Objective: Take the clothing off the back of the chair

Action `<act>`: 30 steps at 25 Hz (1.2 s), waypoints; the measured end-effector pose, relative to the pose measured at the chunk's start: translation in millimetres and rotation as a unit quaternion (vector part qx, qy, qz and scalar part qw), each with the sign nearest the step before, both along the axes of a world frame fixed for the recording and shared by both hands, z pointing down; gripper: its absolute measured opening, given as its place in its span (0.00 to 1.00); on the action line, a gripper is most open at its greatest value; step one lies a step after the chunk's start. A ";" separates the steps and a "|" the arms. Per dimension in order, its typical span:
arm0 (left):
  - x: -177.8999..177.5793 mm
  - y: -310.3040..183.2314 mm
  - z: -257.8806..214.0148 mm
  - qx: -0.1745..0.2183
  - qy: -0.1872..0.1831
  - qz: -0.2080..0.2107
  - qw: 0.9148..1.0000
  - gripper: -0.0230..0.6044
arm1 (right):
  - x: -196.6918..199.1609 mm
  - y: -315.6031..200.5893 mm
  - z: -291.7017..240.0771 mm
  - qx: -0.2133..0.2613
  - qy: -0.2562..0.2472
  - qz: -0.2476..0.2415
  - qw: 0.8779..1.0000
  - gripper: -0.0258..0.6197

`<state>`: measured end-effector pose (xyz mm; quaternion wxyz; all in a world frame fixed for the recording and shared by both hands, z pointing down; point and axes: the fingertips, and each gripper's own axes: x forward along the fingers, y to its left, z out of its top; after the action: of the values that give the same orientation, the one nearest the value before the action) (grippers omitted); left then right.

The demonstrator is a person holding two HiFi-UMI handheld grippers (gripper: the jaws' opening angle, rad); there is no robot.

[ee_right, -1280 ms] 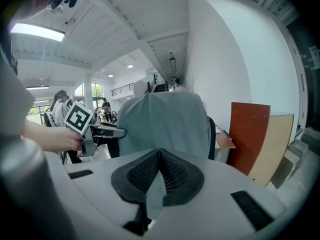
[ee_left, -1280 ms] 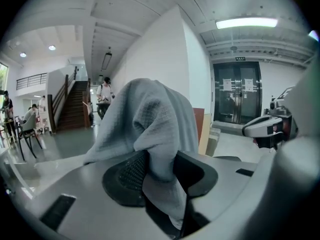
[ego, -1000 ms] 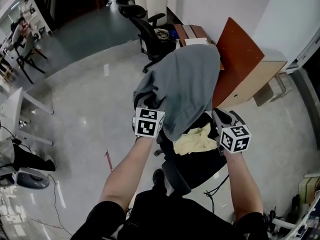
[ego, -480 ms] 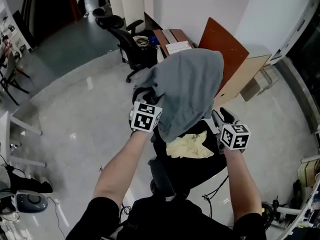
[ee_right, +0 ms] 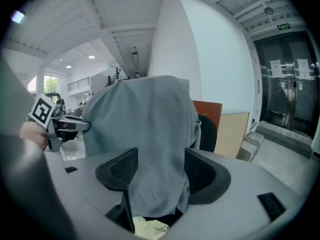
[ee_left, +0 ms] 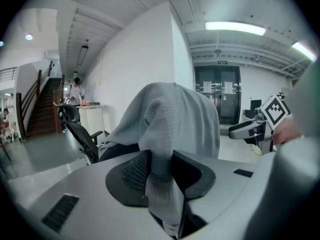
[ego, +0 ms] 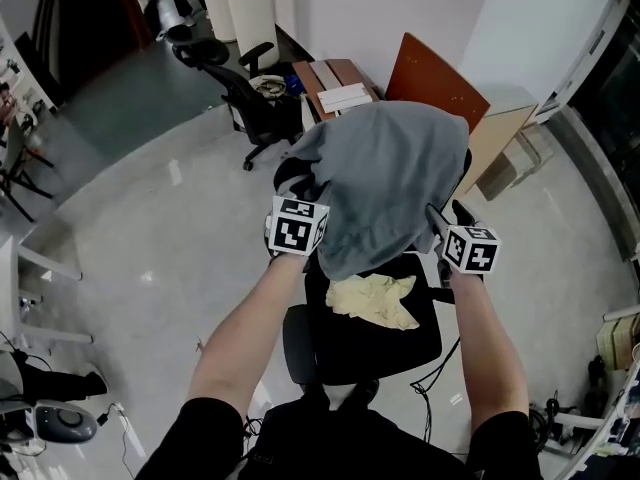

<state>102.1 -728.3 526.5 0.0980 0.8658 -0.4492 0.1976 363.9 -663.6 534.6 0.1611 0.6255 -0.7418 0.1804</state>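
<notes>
A grey garment [ego: 385, 178] hangs over the back of a black office chair [ego: 345, 353]. My left gripper [ego: 303, 196] is at the garment's left edge. In the left gripper view its jaws [ee_left: 160, 166] are closing, and the pads pinch a fold of the grey garment [ee_left: 172, 119]. My right gripper [ego: 446, 213] is at the garment's right side. Its jaws [ee_right: 160, 171] are opening wide; the garment [ee_right: 145, 134] hangs between them, and neither pad presses on it. A crumpled yellow cloth [ego: 375, 300] lies on the seat.
A second black office chair [ego: 225, 78] stands beyond, beside a low stack of boards and papers [ego: 335, 83]. An orange panel [ego: 440, 73] and a wooden cabinet [ego: 505, 133] lean behind the chair. White desks [ego: 20, 268] stand at the left, and cables lie on the floor at the right.
Both grippers have moved up the picture toward the chair back. The right gripper's jaws have spread apart. The garment still hangs over the back, with the left gripper on its fold.
</notes>
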 end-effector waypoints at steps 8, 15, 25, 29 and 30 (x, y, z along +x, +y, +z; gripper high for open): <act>12.8 23.1 3.7 0.011 0.013 0.017 1.000 0.07 | 42.4 -47.4 -6.2 0.022 0.062 0.047 0.997 0.56; 19.1 34.7 5.7 0.021 0.013 0.024 0.999 0.06 | 35.3 -49.9 -23.5 0.067 0.089 0.008 0.994 0.16; 5.1 61.7 -10.3 0.030 0.035 0.023 0.999 0.06 | -19.5 10.8 -59.9 0.118 0.027 -0.058 0.991 0.07; -3.4 74.3 -15.4 0.034 0.052 0.029 0.998 0.07 | -37.2 32.5 -66.4 0.119 0.007 -0.064 0.991 0.07; -5.0 78.6 -18.9 0.038 0.056 0.034 0.997 0.07 | -43.6 37.8 -70.7 0.122 -0.007 -0.066 0.990 0.07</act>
<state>97.1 -649.7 507.6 0.0834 0.8931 -0.4209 0.1354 320.3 -625.8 464.0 0.0893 0.5892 -0.7989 0.0818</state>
